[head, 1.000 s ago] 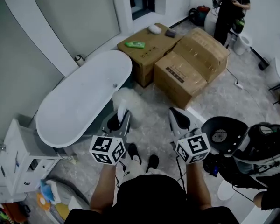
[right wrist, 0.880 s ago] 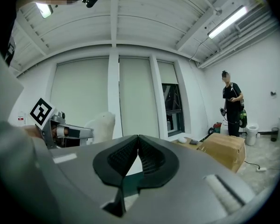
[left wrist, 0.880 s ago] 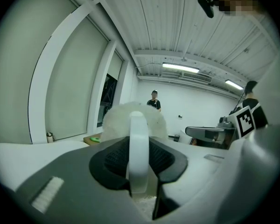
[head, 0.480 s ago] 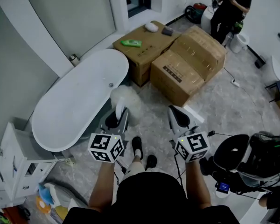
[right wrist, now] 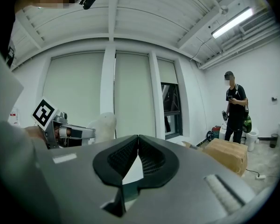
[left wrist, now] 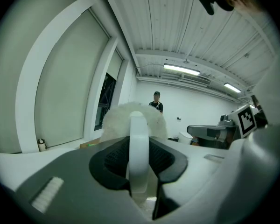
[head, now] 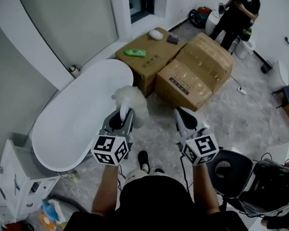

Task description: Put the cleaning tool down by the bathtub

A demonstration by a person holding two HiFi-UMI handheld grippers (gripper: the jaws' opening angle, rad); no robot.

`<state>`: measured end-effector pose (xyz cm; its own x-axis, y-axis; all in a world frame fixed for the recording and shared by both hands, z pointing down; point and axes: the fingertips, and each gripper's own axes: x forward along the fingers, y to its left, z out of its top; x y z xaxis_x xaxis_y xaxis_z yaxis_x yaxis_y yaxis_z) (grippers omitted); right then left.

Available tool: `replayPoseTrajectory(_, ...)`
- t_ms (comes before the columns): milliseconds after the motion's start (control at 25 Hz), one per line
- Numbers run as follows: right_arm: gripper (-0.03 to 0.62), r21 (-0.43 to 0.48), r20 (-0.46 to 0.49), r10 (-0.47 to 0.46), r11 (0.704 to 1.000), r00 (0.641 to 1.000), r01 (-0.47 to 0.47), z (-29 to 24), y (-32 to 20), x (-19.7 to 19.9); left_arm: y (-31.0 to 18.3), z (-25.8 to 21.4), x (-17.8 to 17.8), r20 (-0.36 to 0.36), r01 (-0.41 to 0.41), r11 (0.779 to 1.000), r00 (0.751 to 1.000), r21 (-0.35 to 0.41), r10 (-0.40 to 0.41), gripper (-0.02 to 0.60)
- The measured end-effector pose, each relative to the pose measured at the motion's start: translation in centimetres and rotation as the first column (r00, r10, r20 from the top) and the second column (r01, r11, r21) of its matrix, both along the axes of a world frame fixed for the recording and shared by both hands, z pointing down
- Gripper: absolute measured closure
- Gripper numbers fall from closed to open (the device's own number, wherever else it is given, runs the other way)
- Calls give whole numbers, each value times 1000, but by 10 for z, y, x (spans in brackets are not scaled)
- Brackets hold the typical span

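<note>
Gripping the cleaning tool by its narrow white handle, the left gripper has its jaws partly apart and pressed on that handle from both sides; in the left gripper view the handle stands upright between the dark pads and the fluffy white head spreads out beyond the tips. In the head view the tool sits near the middle of the frame, raised in the air, with its fluffy head seen against the right-hand end of the white bathtub, close to the rim, and just left of the nearest cardboard box. The right gripper hangs alongside, a little right of centre, and the right gripper view shows its jaws brought together at the tips with nothing between them. A person stands far off at the upper right of the frame, beyond the second box, well apart from the work. As for progress, the tool is picked up and carried close to the tub, but it is not yet put down: it rests on nothing, and the grey floor beside the tub lies bare below it. What seems left is to lower it to the floor next to the tub, let the jaws spread off the handle, and draw the gripper clear.
</note>
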<state>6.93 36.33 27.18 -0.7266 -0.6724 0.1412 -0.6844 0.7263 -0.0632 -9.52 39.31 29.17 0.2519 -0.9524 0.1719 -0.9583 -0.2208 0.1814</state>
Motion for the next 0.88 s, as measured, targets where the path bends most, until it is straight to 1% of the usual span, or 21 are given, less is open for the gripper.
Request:
replayPoseTrajectory(240,585,2,3,21,1000,1000,-21,-2,-40,-28,-46,1,-26,0,-30,1000,1000,-3,30,492)
replayPoseTrajectory(400,585,-1,3,43,999,999,-43,7,-47,-41,-56,9,-38,1,-54,999,999,-4,54,492)
replayPoseTrajectory(520,585,-15,2,53,998,999,-53,9,-54,-49,-66,13,-47,-11,-56,998,998,-14,56,492)
replayPoseTrajectory(880,585,-33,-11,56,998,998,-56,13,-89,-57,-102,22,-54,-30,-65,997,998,-41,63,492)
